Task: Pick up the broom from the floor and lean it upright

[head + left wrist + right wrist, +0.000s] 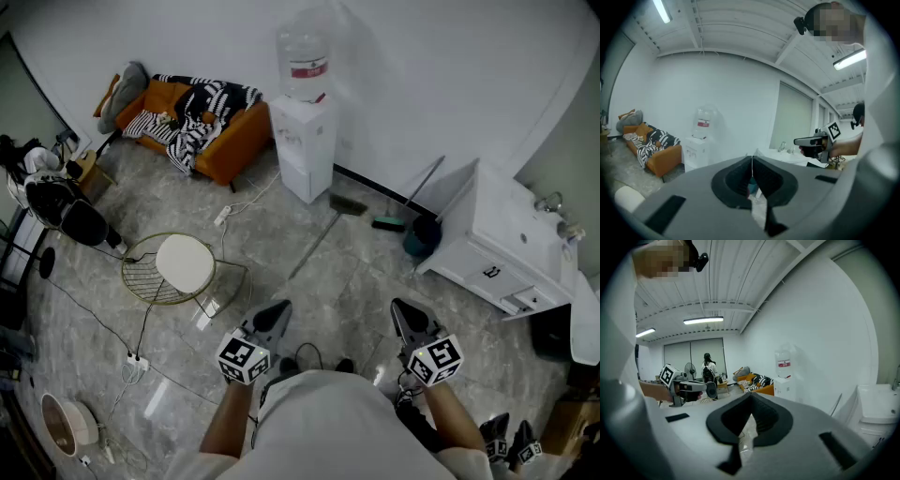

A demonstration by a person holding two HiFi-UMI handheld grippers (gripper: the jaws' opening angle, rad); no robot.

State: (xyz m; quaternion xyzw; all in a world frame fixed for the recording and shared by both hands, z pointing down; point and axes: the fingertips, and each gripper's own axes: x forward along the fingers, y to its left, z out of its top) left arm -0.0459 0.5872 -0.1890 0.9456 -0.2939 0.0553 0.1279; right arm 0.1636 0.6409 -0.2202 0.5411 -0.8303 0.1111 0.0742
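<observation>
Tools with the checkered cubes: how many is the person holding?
2. The left tool is at the lower left of centre in the head view; the right tool is level with it, further right. Both are shut and empty. I see no others.

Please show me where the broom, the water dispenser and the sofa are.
broom (314, 246): head view, middle of its handle.
water dispenser (302, 150): head view, white cabinet front.
sofa (232, 152): head view, orange front side.
</observation>
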